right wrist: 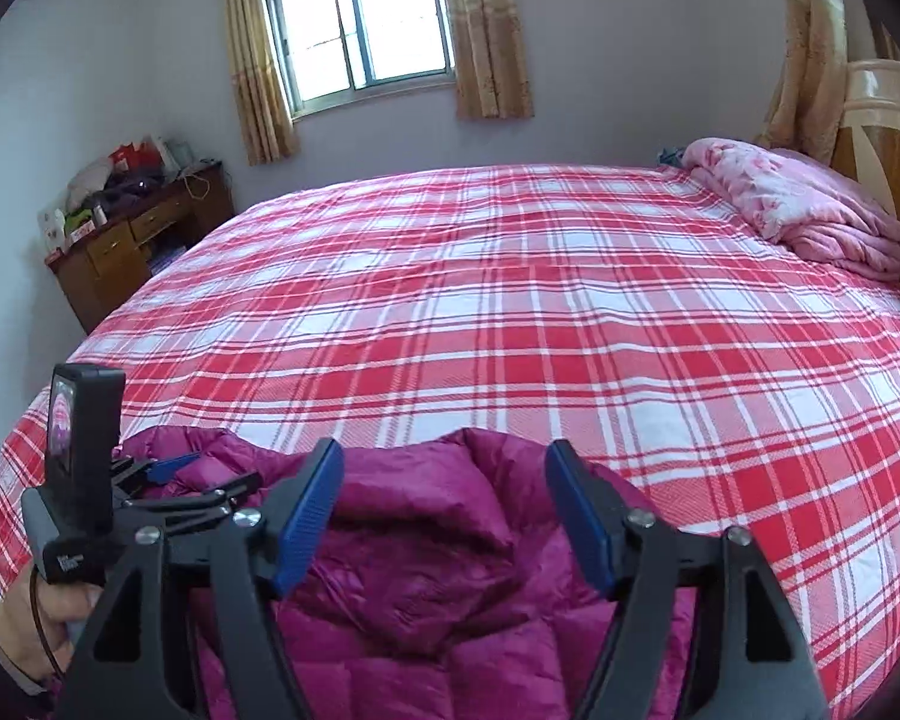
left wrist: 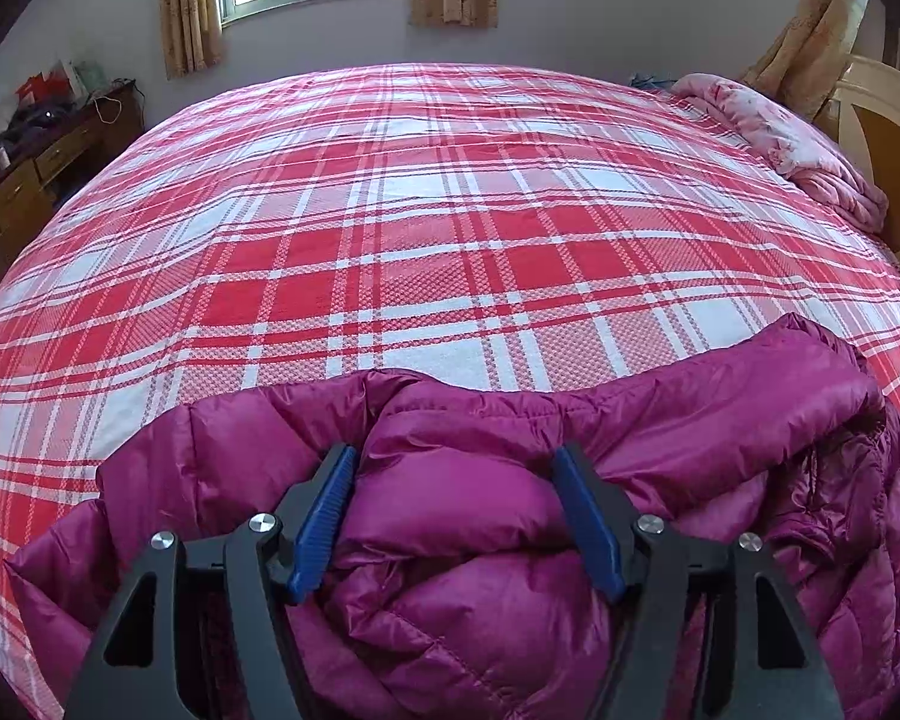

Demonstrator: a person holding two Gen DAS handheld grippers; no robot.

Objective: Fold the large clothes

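While the jacket [left wrist: 480,540] is lying bunched at the bed's near edge, running left to right, both tongs are hanging over it with jaws apart, gripping nothing. The left tongs [left wrist: 456,516] are straddling a puffy fold and seem nearer than the right tongs [right wrist: 444,510], which are hovering above. Beyond, the plaid bed [left wrist: 420,228] is stretching toward a window [right wrist: 360,24], desk [right wrist: 132,240] and pink quilt [right wrist: 798,204].

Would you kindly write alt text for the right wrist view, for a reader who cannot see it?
The right hand-held gripper is open above a bunched magenta down jacket at the near edge of a bed with a red and white plaid sheet. At lower left, the left hand-held gripper reaches over the jacket. A pink quilt lies far right.
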